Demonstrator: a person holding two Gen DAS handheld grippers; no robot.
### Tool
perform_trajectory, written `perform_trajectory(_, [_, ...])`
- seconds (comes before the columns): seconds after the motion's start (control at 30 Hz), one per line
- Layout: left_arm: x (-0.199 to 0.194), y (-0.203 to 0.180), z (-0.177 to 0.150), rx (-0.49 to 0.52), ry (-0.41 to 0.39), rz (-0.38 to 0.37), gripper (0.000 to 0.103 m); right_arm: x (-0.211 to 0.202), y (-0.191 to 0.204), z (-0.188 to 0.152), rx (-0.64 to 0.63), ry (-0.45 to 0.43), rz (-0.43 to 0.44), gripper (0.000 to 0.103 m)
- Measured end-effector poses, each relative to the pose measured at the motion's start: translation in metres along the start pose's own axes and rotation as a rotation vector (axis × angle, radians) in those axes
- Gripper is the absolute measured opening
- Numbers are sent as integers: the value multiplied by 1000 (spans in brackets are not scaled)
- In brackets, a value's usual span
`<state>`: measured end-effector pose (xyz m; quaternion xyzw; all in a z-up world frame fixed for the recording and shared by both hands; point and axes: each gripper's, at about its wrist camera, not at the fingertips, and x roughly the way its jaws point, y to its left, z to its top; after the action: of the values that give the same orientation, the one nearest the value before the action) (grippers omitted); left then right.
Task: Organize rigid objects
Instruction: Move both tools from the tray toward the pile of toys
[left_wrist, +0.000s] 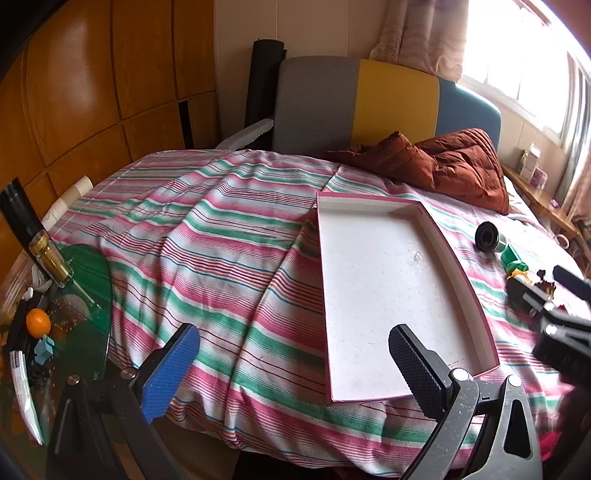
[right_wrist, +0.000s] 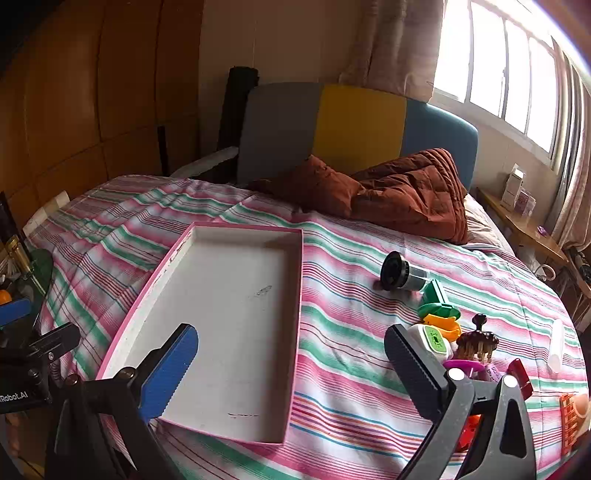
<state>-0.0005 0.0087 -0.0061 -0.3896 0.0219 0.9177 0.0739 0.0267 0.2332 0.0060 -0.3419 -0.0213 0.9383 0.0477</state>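
A shallow white tray with a pink rim (left_wrist: 384, 295) (right_wrist: 229, 314) lies empty on the striped bed. To its right is a cluster of small rigid items: a black and silver cylinder (right_wrist: 400, 275) (left_wrist: 489, 238), a green piece (right_wrist: 437, 299), an orange piece (right_wrist: 445, 326), a white and green gadget (right_wrist: 432, 341), a brown hair claw (right_wrist: 476, 341), and purple and red bits behind my right finger. My right gripper (right_wrist: 291, 358) hovers open between tray and cluster, holding nothing. My left gripper (left_wrist: 291, 354) is open over the bed's near edge, its black finger above the tray's near corner.
A rust-brown quilted jacket (right_wrist: 406, 192) lies by the headboard. A green glass side table (left_wrist: 81, 295) at the bed's left holds a bottle (left_wrist: 48, 254), an orange (left_wrist: 38, 322) and clutter. A white tube (right_wrist: 556, 343) lies far right. A wooden ledge (right_wrist: 524, 229) runs under the window.
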Motion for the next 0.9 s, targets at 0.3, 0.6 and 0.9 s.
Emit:
perform_trajectory(0.3, [3, -9, 1, 23, 15, -36, 103, -4, -60, 8, 64, -13, -52, 103])
perform_trajectory(0.6, [13, -19, 4, 20, 62, -88, 103, -8, -157, 11, 192, -51, -116, 103])
perform_trajectory(0.9, [14, -50, 26, 36, 45, -237, 103, 4, -269, -29, 572, -43, -163, 103])
